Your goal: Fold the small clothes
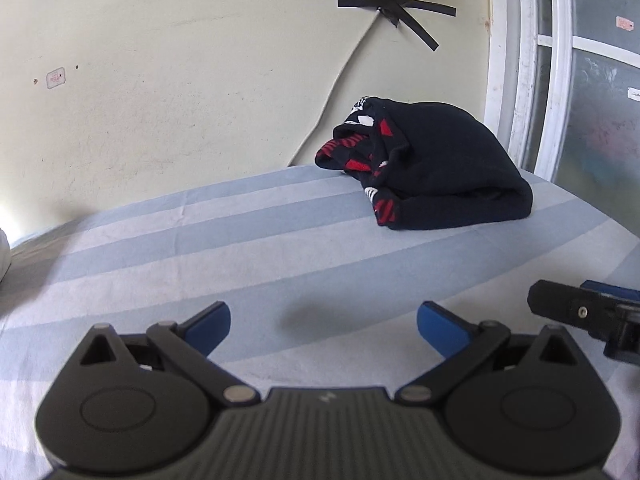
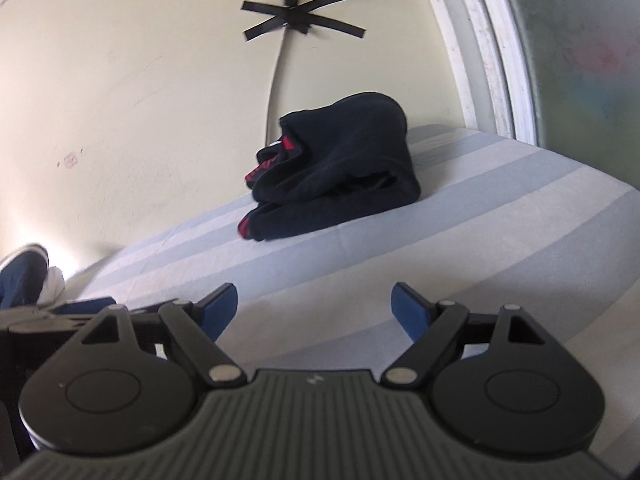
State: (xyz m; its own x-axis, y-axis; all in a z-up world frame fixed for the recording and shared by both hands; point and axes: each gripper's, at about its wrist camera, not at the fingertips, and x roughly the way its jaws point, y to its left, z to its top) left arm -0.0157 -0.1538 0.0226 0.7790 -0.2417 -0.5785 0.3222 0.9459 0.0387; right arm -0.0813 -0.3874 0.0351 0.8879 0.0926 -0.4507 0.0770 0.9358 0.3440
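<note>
A folded pile of dark navy clothes with red and white print lies on the striped sheet, close to the wall; the right wrist view shows the same pile ahead. My left gripper hovers over the bare sheet well short of the pile, its blue pads wide apart with nothing between them. My right gripper is likewise open and empty over the sheet. A part of the right gripper's body shows at the right edge of the left wrist view.
The bed has a blue and white striped sheet and meets a cream wall. A cable taped with black crosses runs down the wall. A white window frame stands at the right. A blue and white bundle lies far left.
</note>
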